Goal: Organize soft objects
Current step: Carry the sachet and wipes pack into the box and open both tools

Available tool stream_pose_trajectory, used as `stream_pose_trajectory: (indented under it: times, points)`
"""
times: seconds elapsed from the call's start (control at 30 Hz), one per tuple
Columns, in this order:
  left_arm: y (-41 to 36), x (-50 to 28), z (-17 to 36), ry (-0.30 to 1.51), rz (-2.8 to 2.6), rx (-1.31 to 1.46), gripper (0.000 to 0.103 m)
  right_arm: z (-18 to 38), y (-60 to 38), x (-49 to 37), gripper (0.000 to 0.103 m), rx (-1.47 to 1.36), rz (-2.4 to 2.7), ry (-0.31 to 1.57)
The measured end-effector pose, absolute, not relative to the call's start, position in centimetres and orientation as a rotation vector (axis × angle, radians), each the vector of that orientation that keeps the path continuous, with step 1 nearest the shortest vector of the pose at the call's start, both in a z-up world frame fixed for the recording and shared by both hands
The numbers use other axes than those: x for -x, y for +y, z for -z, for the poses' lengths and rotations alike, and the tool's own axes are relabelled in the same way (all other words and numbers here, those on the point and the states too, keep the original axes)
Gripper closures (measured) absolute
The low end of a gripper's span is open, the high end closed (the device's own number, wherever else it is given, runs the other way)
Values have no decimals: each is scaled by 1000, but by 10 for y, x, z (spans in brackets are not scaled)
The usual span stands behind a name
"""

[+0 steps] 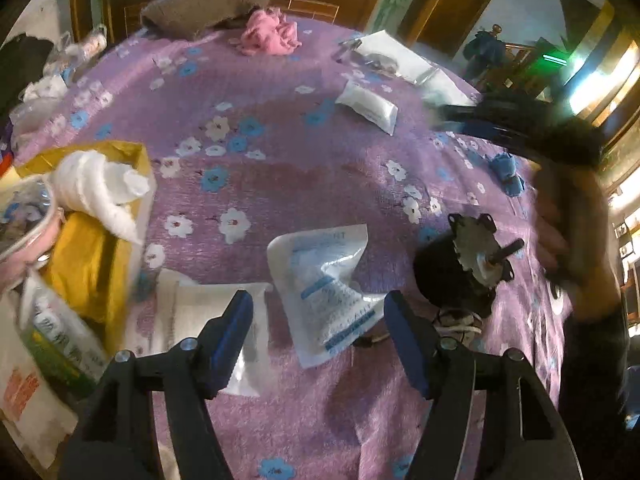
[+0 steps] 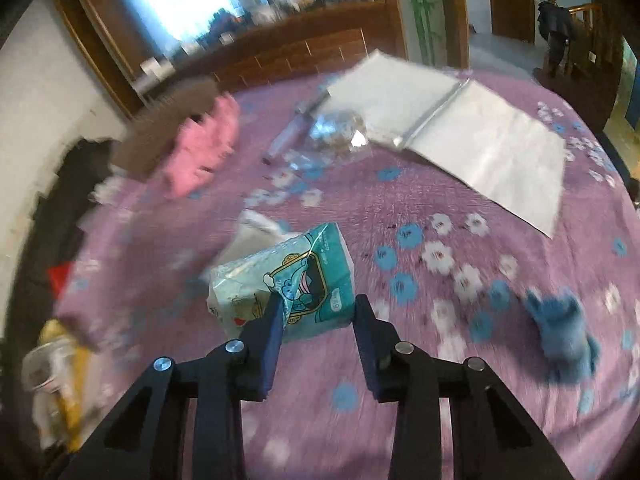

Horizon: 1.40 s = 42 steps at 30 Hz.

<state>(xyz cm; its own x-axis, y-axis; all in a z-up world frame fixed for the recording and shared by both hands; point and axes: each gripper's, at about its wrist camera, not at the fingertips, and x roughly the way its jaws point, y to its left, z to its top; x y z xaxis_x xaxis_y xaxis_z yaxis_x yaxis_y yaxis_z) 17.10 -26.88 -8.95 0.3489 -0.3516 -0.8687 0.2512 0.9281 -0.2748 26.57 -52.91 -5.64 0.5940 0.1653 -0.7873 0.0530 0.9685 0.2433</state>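
My right gripper (image 2: 316, 314) is shut on a teal tissue pack (image 2: 288, 284) with a cartoon print and holds it above the purple flowered bedspread (image 2: 400, 200). My left gripper (image 1: 318, 316) is open and empty, low over a white plastic packet (image 1: 324, 280) on the bedspread (image 1: 280, 160). A yellow box (image 1: 96, 256) at the left holds a white fluffy cloth (image 1: 96, 192). A pink fluffy cloth (image 1: 268, 34) lies at the far side; it also shows in the right wrist view (image 2: 200, 148). A blue soft toy (image 2: 560, 336) lies at the right; it also shows in the left wrist view (image 1: 506, 170).
A black motor (image 1: 460, 272) with a shaft sits right of my left gripper. White bags (image 2: 460, 136) and a small white pillow pack (image 1: 368, 106) lie further back. A brown knitted piece (image 1: 200, 4) rests by the wooden headboard. The right gripper's arm (image 1: 560, 160) shows blurred at the right.
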Motion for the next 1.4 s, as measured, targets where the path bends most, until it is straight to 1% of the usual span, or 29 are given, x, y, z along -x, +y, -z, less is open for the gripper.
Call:
stream_pose_trajectory:
  times: [0.07,0.1,0.13,0.17,0.23,0.27,0.4,0.57,0.6,0.63,0.67,0.73,0.8,0.97,1.2,1.4]
  points:
    - [-273,-178,95,1172,388,111,36,34,-534,-227,66,-316,-94,867]
    - [-274,-183,100,1192,373,130,39,27,-536,-212,66,-342,-109,844]
    - [-275,-185,102,1200,362,129,43,19,-538,-189,66,-385,-137,810]
    - [-278,-187,104,1199,347,110,56,15,-539,-172,66,-418,-155,795]
    - [-282,-189,107,1192,331,103,61,12,-540,-139,65,-466,-193,770]
    - [-282,-189,108,1195,329,118,67,14,-540,-123,65,-498,-205,759]
    - [-291,-181,104,1182,305,56,76,26,-522,-93,65,-493,-218,716]
    - [-295,-171,103,1172,313,35,77,34,-520,-93,65,-508,-265,708]
    - [-298,-171,105,1161,316,26,75,34,-522,-92,65,-504,-253,694]
    - [-300,-173,108,1154,316,26,71,35,-523,-91,65,-497,-237,690]
    - [-301,-175,111,1158,309,24,70,35,-526,-89,65,-495,-222,686]
    - [-304,-175,110,1150,300,-5,74,37,-531,-89,65,-516,-212,685]
    - [-306,-170,102,1130,286,-29,82,38,-534,-89,65,-535,-222,688]
    - [-289,-154,81,1083,321,81,83,34,-536,-84,65,-554,-236,662]
    - [-262,-98,42,1006,402,171,83,28,-515,-81,64,-496,-321,637]
    - [-194,-37,11,909,367,238,83,27,-463,-73,64,-383,-427,689]
